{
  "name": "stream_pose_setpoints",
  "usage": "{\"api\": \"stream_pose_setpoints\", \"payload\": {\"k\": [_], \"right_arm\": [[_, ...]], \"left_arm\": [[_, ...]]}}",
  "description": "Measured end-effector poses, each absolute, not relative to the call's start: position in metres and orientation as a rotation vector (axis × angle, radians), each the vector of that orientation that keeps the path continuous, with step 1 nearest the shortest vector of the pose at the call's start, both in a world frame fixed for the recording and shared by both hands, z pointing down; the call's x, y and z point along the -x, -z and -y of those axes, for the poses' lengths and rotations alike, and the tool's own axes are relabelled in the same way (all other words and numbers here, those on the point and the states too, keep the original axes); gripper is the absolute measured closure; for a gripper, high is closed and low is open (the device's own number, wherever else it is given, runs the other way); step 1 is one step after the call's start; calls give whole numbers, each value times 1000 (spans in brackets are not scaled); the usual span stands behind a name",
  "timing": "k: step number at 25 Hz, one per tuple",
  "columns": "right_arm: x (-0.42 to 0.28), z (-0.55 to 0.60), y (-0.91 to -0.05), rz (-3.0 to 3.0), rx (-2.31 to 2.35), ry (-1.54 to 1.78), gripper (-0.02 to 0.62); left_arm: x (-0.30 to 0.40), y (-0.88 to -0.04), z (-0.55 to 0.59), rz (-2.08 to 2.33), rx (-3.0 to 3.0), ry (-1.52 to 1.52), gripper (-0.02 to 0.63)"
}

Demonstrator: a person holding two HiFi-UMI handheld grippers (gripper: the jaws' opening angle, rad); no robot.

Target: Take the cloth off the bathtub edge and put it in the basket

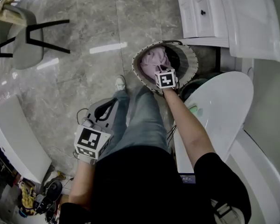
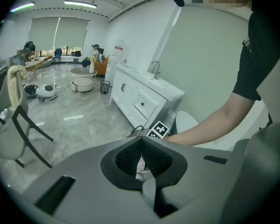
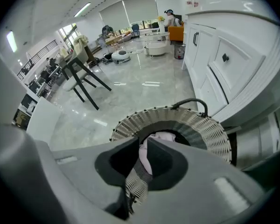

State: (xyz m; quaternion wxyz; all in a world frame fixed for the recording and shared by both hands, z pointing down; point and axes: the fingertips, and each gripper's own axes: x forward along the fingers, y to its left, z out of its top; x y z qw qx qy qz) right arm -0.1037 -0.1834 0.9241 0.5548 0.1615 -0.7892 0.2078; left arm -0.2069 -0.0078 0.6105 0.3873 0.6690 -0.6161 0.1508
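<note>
The pink cloth [image 1: 154,59] lies bunched inside the round woven basket [image 1: 137,69] on the floor beside the white cabinet. In the right gripper view the cloth [image 3: 167,136] shows inside the basket's rim [image 3: 210,134]. My right gripper [image 1: 166,78] hangs just above the basket's near rim and points steeply down. Its jaws [image 3: 143,143] stand a narrow slit apart with nothing between them. My left gripper [image 1: 113,103] is held low at the left beside the person's leg, pads together [image 2: 141,140] and empty.
A white vanity cabinet [image 1: 200,13] stands behind the basket. A white oval lid [image 1: 219,106] and the bathtub edge [image 1: 259,169] lie at the right. A chair [image 1: 23,36] stands far left, a white panel [image 1: 14,139] near left. The person's shoe [image 1: 120,83] is beside the basket.
</note>
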Motion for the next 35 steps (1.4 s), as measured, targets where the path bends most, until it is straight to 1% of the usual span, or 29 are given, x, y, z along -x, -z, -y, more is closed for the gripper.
{"api": "stream_pose_setpoints", "payload": {"k": [3,9,19,26,35], "right_arm": [[110,181,-891,1903,-387,-482,597],[120,174,-823,1977,-380,-480,598],[137,174,-703,2122,-395,-506,598],[147,179,-607,2272,-436,-511,598],[142,198,-485,2474,-488,-449,598]], "left_arm": [[209,-600,11,1567,-1737,-374,592],[212,-575,22,1562,-1824,-376,592],[233,-542,45,1588,-1879,-283,592],[242,-509,59,1599,-1939,-282,592],[245,-455,80,1631,-2030,-235,592]]}}
